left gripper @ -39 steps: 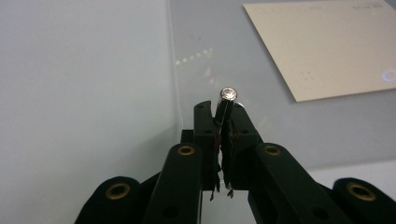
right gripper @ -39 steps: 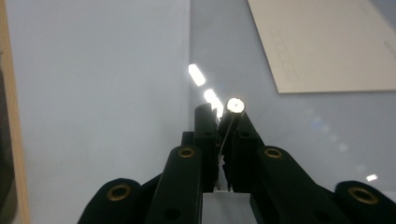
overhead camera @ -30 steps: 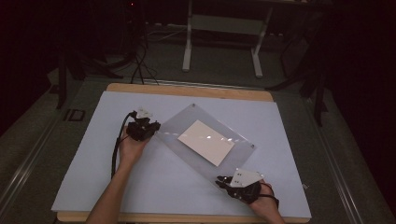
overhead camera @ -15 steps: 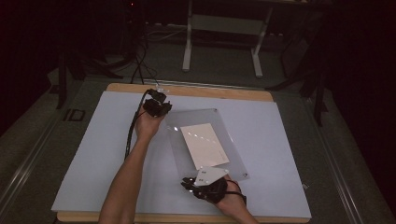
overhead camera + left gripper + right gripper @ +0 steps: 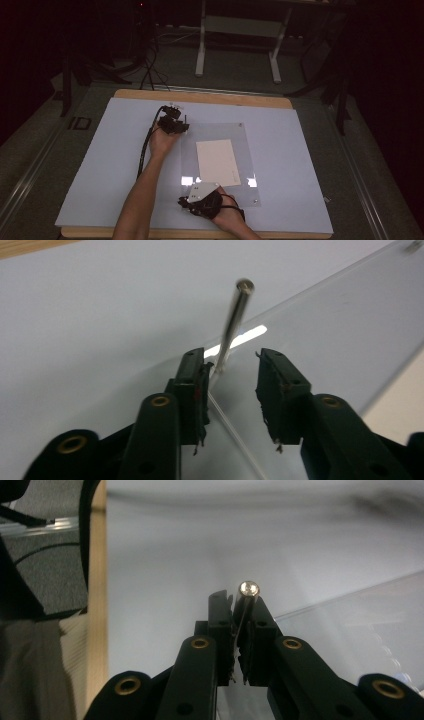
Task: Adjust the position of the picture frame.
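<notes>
No legible text or labels

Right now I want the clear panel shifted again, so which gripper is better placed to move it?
Right. The right gripper is shut on a corner post of the clear panel; the left gripper has just opened beside its post.

The high view is dim: the room beyond the bench [image 5: 300,130] is near black, and only the pale bench top catches light from above. Two white glare patches sit on the clear sheet [image 5: 220,131] near its front edge. In the left gripper view a bright glint lies on the sheet's edge, and the near jaws are soft. The right gripper view is smeared with blur along its top.
</notes>
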Available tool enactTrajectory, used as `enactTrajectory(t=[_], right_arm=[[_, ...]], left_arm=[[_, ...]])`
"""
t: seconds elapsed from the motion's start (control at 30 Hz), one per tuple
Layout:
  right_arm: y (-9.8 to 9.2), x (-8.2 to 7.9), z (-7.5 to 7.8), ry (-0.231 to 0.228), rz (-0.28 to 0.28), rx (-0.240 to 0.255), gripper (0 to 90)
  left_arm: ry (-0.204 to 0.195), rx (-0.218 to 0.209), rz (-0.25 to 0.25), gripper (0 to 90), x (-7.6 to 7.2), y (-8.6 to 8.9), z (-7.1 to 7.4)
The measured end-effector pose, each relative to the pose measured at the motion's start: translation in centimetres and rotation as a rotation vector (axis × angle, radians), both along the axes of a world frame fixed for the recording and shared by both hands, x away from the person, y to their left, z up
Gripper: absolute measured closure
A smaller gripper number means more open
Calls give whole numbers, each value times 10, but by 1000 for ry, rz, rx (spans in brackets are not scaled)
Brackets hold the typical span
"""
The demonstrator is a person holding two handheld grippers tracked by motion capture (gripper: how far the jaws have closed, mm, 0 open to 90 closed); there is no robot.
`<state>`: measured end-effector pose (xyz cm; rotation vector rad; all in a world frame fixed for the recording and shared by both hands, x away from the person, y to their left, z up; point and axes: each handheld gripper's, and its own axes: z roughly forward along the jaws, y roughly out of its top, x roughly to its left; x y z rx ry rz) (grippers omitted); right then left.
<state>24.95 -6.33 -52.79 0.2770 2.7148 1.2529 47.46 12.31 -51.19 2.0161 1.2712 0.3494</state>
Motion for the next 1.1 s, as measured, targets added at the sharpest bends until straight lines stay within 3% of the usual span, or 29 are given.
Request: enactTrajectory(t=[0.07,0.17,0.23,0.33,0.43,0.5,0.63,0.7,0.93,1.03,1.1], right_arm=[[3,2,0,-2,-7,0,851],[7,6,-1,2,-16,13,850],[8,9,-1,-5,5,8,833],[0,9,5,-16,23,7,715],[-16,14,17,1,22,38,637],[-28,18,23,8,18,52,613],[-48,29,30,19,-36,64,589],[-55,37,32,17,-64,55,570],[-77,63,35,25,-165,56,543],[-82,72,37,14,-201,45,536],[-86,78,38,19,-215,46,532]], left_arm=[[-17,-37,-4,627,-8,5,3],[-40,-57,-2,609,-23,12,6],[-55,-85,-11,601,-36,19,7],[-70,-127,-27,592,-57,28,6],[-75,-95,-30,587,-74,36,4],[-76,-100,-33,584,-83,42,5],[-84,-153,-18,581,-101,52,7],[-98,-137,-28,581,-112,55,11],[-143,-150,-78,563,-147,63,15],[-139,-159,-104,552,-159,65,10],[-132,-140,-119,551,-168,67,5]])
